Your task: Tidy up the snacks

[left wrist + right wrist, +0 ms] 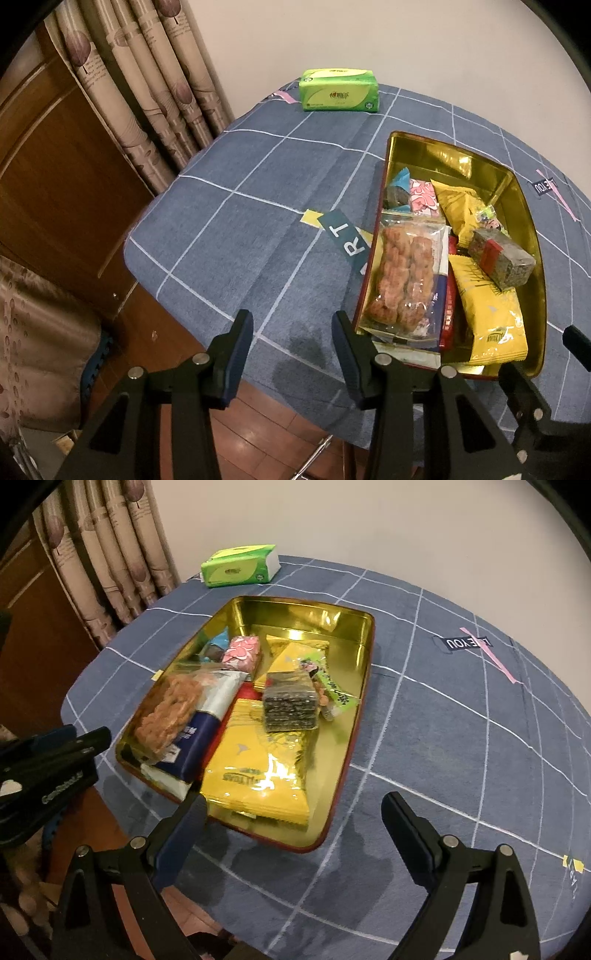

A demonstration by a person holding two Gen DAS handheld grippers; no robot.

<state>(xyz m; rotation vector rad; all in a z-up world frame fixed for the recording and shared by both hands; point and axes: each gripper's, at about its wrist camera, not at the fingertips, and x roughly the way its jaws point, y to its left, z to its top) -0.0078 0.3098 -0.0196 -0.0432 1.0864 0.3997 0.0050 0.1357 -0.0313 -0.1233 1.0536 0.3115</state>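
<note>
1. Hovering above near edge of table (229, 206), both tools pointing steeply down at blue checked cloth.
2. Left gripper (291, 354): jaws parted partway, nothing between them, only bare cloth below; right-hand finger (345, 354) just beside near corner of tin (532, 236).
3. Right gripper (293, 840): jaws spread wide, empty; left-hand finger (184, 834) overlapping near rim of tin (364, 686) in view, contact not clear.
4. Gold tin lying open on cloth, red outside wall, snacks piled inside, far end bare metal.
5. Inside, near end: big yellow packet (258, 771) flat, clear bag of fried twists (166, 712) along left wall, resting on blue-and-white packet (199, 734).
6. Dark seaweed block (291, 705) sitting on top of yellow packet; second yellow packet (295, 657) behind it.
7. Pink heart-print sweet (243, 653) and blue wrapper (219, 640) toward far left; green-labelled small bag (332, 694) by right wall.
8. Green tissue pack (340, 90) at far edge of table, well apart from tin, close to wall.
9. Curtain (147, 92) and wooden cabinet (55, 184) off to left of table.
</note>
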